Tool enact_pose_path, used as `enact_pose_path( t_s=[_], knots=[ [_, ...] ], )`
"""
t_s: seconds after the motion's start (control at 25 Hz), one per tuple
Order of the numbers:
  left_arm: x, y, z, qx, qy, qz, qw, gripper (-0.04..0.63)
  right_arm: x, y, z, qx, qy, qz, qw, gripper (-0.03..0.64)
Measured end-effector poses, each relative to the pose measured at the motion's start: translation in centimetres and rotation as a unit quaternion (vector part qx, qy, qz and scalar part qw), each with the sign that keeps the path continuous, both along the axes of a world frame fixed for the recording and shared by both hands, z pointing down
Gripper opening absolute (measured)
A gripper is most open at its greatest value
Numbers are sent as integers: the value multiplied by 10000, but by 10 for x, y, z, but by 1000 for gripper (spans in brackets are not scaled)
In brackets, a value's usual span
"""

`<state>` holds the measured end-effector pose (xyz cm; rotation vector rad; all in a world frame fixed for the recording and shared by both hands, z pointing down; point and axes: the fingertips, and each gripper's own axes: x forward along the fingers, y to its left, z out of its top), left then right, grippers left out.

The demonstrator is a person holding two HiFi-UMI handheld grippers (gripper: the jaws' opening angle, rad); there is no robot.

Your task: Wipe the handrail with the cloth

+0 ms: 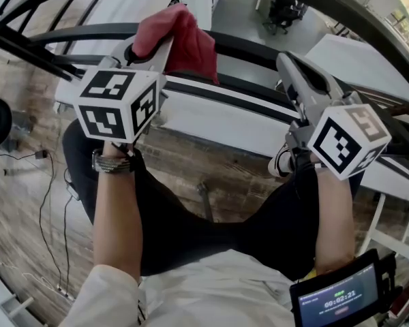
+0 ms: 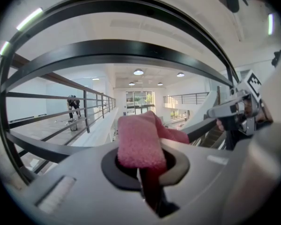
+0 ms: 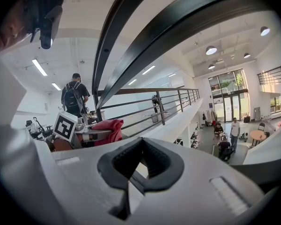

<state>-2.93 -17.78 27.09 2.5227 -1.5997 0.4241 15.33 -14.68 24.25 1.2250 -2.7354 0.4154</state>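
Observation:
A red cloth (image 1: 177, 38) is bunched in my left gripper (image 1: 160, 46), which is shut on it and held up against the black handrail (image 1: 252, 46). In the left gripper view the cloth (image 2: 139, 142) fills the jaws of the left gripper (image 2: 143, 165), with the curved rail bars (image 2: 131, 50) just above. My right gripper (image 1: 293, 70) hovers to the right of the cloth, close to the same rail. Its jaws (image 3: 140, 165) are shut with nothing between them, under the rail (image 3: 178, 27). From there the cloth (image 3: 107, 128) shows at the left.
Behind the rail lie a white ledge (image 1: 225, 118) and a drop to a lower floor with people at tables (image 3: 225, 139). A person with a backpack (image 3: 75, 95) stands at the left. Cables (image 1: 48, 182) run over the wooden floor. A screen device (image 1: 337, 298) sits at my right forearm.

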Motion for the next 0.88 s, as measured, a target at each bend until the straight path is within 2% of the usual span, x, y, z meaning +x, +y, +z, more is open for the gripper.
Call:
enact_pose_path(
  t_s=[0.24, 0.4, 0.48, 0.72, 0.88],
  knots=[
    [-27, -8, -11, 338, 29, -589, 9977, 29, 0, 0, -3, 15, -37, 1, 10000, 2],
    [-41, -11, -20, 522, 421, -898, 9937, 29, 0, -1, -4, 21, -68, 16, 10000, 2],
    [-42, -12, -19, 486, 503, -926, 9932, 29, -1, -1, -5, 32, -80, 9, 10000, 2],
    [-27, -20, -6, 374, 185, -773, 9961, 29, -2, -1, -7, 48, -104, -2, 9999, 2],
    [-19, -21, -5, 245, 277, -620, 9974, 29, -2, 0, -7, 46, -106, -12, 9999, 3]
  ],
)
